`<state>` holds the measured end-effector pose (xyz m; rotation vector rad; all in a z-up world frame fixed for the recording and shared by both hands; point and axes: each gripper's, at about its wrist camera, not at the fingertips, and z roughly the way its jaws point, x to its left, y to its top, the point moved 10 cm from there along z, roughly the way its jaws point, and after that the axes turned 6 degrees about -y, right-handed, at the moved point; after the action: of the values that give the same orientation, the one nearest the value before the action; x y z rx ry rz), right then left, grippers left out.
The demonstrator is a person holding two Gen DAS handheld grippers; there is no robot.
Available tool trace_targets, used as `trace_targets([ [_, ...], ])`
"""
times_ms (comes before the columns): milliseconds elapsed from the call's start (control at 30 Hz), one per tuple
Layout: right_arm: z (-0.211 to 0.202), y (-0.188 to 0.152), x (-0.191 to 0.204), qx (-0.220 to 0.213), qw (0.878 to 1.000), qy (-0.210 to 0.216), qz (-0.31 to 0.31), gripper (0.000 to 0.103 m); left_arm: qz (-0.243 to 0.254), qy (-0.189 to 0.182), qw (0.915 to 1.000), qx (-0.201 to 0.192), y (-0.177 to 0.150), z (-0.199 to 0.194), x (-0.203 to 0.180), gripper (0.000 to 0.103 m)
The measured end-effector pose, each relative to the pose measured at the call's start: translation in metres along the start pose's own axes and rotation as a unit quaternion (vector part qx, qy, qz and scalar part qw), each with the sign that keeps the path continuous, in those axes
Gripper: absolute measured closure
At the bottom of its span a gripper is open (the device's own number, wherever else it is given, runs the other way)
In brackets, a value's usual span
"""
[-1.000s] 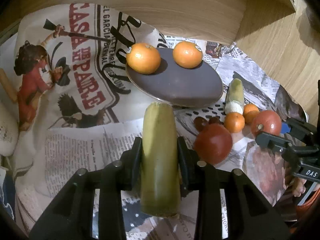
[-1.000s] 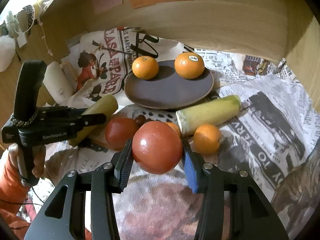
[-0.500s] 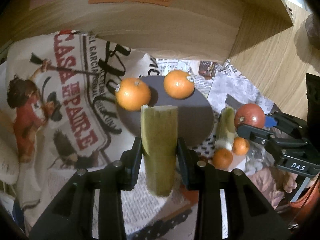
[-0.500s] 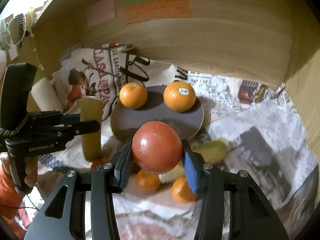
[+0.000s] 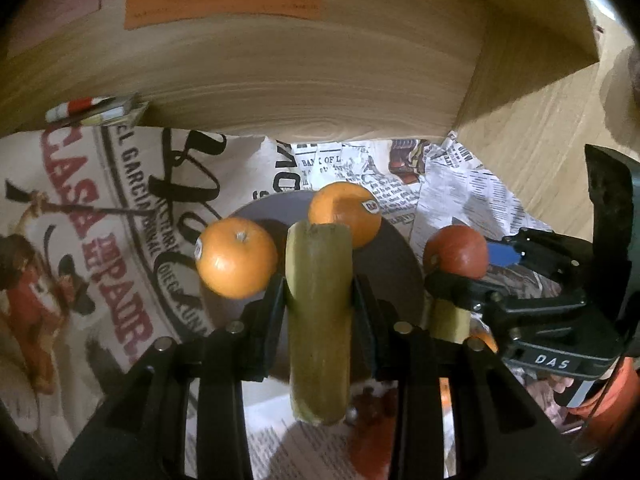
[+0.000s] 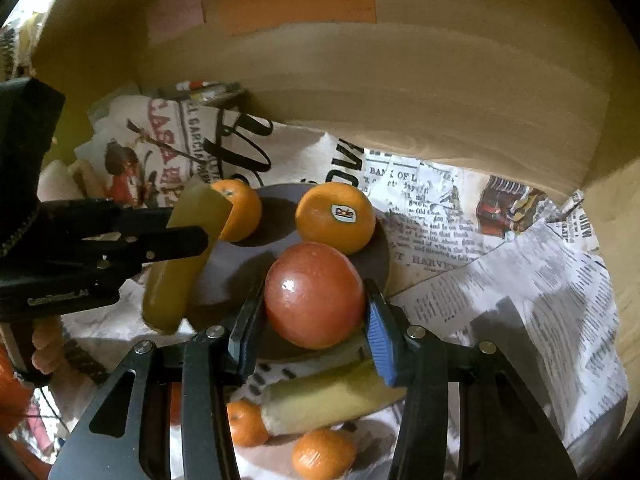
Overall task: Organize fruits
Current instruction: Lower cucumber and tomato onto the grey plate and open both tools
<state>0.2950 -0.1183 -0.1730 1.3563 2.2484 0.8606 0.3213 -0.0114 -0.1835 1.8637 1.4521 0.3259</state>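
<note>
My left gripper is shut on a yellow-green banana piece and holds it up over the near edge of a dark round plate. Two oranges sit on the plate's far side. My right gripper is shut on a red tomato and holds it above the plate, just in front of the stickered orange. The left gripper with the banana piece shows at the left of the right wrist view; the tomato shows at the right of the left wrist view.
Newspaper covers the surface inside a wooden box wall. Below my right gripper lie another banana piece and two small oranges. A second tomato lies blurred under my left gripper.
Both grippers have lifted their fruit off the newspaper and moved forward toward the plate. The banana piece and the tomato now hang over the plate's near side.
</note>
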Motion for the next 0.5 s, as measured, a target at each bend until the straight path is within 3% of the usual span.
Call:
trace_targets([
  [400, 0.046, 0.0, -0.011, 0.064, 0.998, 0.005, -0.012, 0.06, -0.023, 0.002, 0.9994, 0.025, 0.019, 0.044, 0.016, 0.069],
  [433, 0.048, -0.001, -0.01, 0.069, 0.998, 0.007, -0.014, 0.06, -0.025, 0.005, 0.9994, 0.024, 0.02, 0.046, 0.018, 0.078],
  [467, 0.05, -0.001, -0.01, 0.071, 0.997, 0.007, -0.016, 0.06, -0.024, 0.01, 0.9994, 0.024, 0.021, 0.047, 0.02, 0.093],
  [500, 0.052, -0.001, -0.009, 0.074, 0.997, 0.007, -0.019, 0.06, -0.024, 0.009, 0.9993, 0.026, 0.022, 0.047, 0.022, 0.094],
])
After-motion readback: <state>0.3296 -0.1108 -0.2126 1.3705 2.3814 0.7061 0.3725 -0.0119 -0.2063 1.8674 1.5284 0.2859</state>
